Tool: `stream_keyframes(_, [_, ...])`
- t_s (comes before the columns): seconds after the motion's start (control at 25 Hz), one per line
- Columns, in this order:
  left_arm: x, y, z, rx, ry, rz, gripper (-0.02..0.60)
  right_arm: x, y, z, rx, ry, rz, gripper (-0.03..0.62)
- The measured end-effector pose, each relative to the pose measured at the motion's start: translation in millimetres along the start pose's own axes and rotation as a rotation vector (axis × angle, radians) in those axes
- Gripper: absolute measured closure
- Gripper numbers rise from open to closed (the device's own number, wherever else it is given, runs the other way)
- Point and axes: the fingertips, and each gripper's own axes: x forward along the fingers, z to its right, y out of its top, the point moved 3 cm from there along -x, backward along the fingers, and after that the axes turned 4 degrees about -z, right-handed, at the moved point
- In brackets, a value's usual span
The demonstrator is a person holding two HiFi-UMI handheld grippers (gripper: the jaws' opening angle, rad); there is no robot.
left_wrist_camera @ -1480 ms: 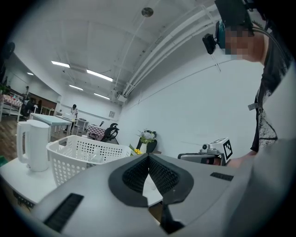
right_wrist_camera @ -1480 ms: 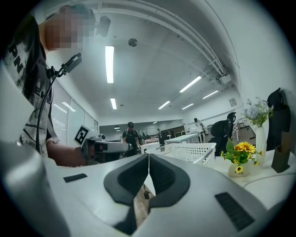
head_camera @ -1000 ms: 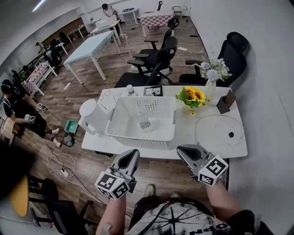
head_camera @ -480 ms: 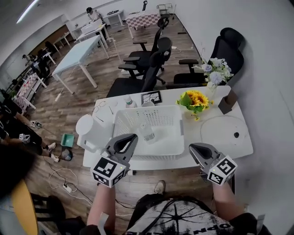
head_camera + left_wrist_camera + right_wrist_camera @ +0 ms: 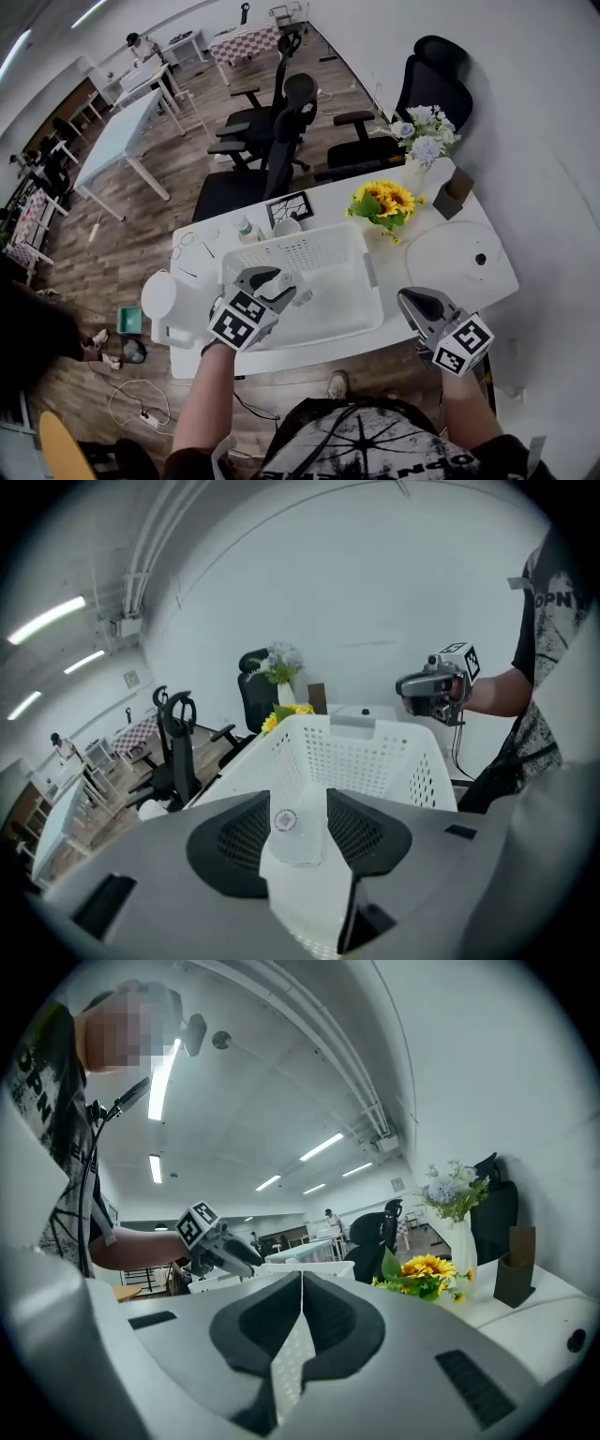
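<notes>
1. Head view: the left tongs [image 5: 277, 281] reach down inside the white basket [image 5: 370, 277] in the middle of the desk [image 5: 412, 281], their tips at a small clear bottle [image 5: 300, 292] that lies on the basket's floor. The right tongs [image 5: 412, 300] hang off the desk's near edge, well apart from the basket. A white kettle [image 5: 159, 300] stands just beside the basket's left wall. Sunflowers [image 5: 384, 199], a vase of pale flowers [image 5: 417, 131], a brown holder [image 5: 453, 192] and a round white disc [image 5: 459, 253] fill the right half of the desk.

2. Left gripper view: the jaws of the left tongs [image 5: 298, 794] stand apart with the bottle [image 5: 295, 832] between them, its round-labelled cap towards the camera. The pads lie close along its sides, but I cannot see them press. The basket's perforated walls [image 5: 375, 761] rise on all sides. In my judgement a sound grip wants the pads square on the bottle's body rather than its cap, and closed gently, since thin clear plastic may squash or slip. The high walls are what stand in the way, so lifting straight up looks safest. The right tongs [image 5: 436, 686] show beyond the far rim.

3. Right gripper view: the right tongs [image 5: 301, 1283] are closed, pad against pad, with nothing between them. They point level across the desk [image 5: 534, 1307] and touch nothing. Ahead are the basket's rim [image 5: 309, 1262] and the left tongs [image 5: 220, 1241] above it, with the sunflowers [image 5: 422, 1267] and the brown holder [image 5: 517, 1265] to the right.
</notes>
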Motion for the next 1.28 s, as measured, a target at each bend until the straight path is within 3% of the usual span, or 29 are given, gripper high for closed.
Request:
stream_keyframes(0.2, [43,-20,-10,0.019,-0.09,-0.121,0.39,1,-4,4,0.015,-0.048,-0.007,0.572])
stream_keyframes(0.32, [58,-28,-11,0.024,-0.135,-0.151,0.388,1,-7,8,0.029,-0.072,-0.006,0.572])
stream_keyframes(0.6, [61,-23,-9,-0.044,-0.206,-0.052,0.399,5,-11,11,0.049,-0.1,-0.012,0.572])
stream_keyframes(1.0, [61,-28,-11,-0.073,-0.174,0.071,0.426,13,-15,12,0.064,-0.097,-0.018,0.572])
stream_keyframes(1.28, [57,-28,-13,-0.114,-0.165,0.109,0.43,13,-17,7,0.063,-0.092,-0.034,0.572])
